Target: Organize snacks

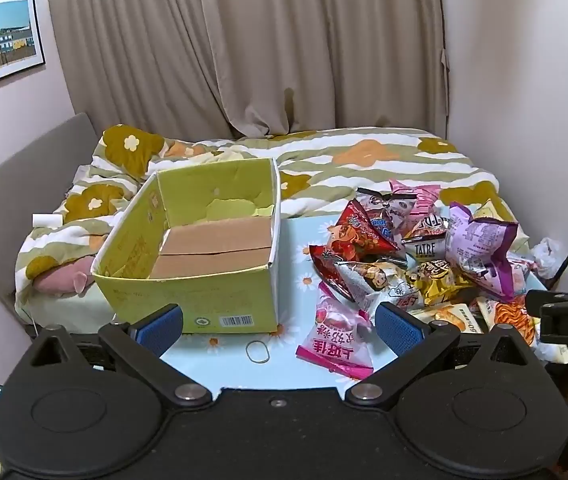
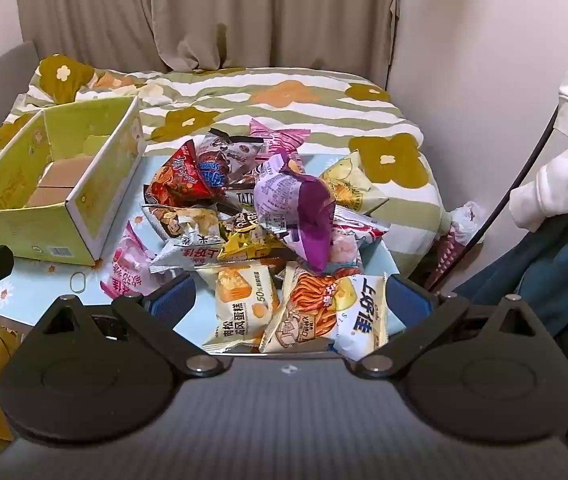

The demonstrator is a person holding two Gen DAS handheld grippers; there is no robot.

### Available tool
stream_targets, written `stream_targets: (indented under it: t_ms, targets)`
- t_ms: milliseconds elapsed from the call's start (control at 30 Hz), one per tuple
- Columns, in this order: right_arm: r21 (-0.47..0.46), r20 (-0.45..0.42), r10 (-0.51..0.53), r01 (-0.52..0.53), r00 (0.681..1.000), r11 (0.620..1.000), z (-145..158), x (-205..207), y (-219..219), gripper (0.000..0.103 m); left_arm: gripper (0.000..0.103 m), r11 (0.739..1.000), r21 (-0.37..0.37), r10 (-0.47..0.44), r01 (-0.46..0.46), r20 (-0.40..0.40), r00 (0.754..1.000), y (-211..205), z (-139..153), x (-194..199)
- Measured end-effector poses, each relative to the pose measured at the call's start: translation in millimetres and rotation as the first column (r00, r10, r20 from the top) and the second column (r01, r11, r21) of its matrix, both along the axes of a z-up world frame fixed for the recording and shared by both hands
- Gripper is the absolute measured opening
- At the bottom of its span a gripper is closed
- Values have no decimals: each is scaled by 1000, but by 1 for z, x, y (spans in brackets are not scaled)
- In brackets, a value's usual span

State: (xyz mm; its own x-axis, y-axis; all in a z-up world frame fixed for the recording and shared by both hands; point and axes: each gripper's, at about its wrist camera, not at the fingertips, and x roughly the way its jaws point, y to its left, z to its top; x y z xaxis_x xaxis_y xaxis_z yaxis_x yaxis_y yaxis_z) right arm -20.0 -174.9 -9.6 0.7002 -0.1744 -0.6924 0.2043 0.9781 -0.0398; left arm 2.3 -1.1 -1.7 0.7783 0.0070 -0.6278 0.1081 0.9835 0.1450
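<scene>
Both grippers hovering wide apart, holding nothing — first pick pending.
Right gripper point(image 2: 289, 300) is facing the noodle-snack packet point(image 2: 323, 312) just ahead; left gripper point(image 1: 280, 324) is waiting near the empty yellow-green carton point(image 1: 192, 304) — pinch one packet's edge only.

A heap of snack packets point(image 2: 268, 216) covers the right part of a light-blue, daisy-print table point(image 2: 24, 286), with a purple bag point(image 2: 303, 208) lying on top. Nearest the camera, a cream cake packet point(image 2: 240, 308) and an orange noodle-snack packet point(image 2: 327, 312) lie side by side between the wide-spread fingers of the right gripper point(image 2: 289, 296), which holds nothing. To the far left stands an open yellow-green cardboard box point(image 2: 56, 196); a rubber band point(image 2: 78, 281) lies on the table just in front of it. Behind is a bed with a floral duvet point(image 2: 284, 96) and beige curtains point(image 2: 212, 8).
</scene>
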Motion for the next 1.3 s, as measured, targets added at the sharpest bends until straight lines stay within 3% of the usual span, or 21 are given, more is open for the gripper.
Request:
stream_targets:
  t_ms: [200,1300]
  targets:
    - [4,-4,-1,1,1000,1000,0,1,0,103,103,1000,-3,-2,2,30,1000,1,1,-1]
    - [10,-9,-24,24,1000,1000,-3,7,1,103,103,1000,-13,-14,14,15,1000,1,-1,13]
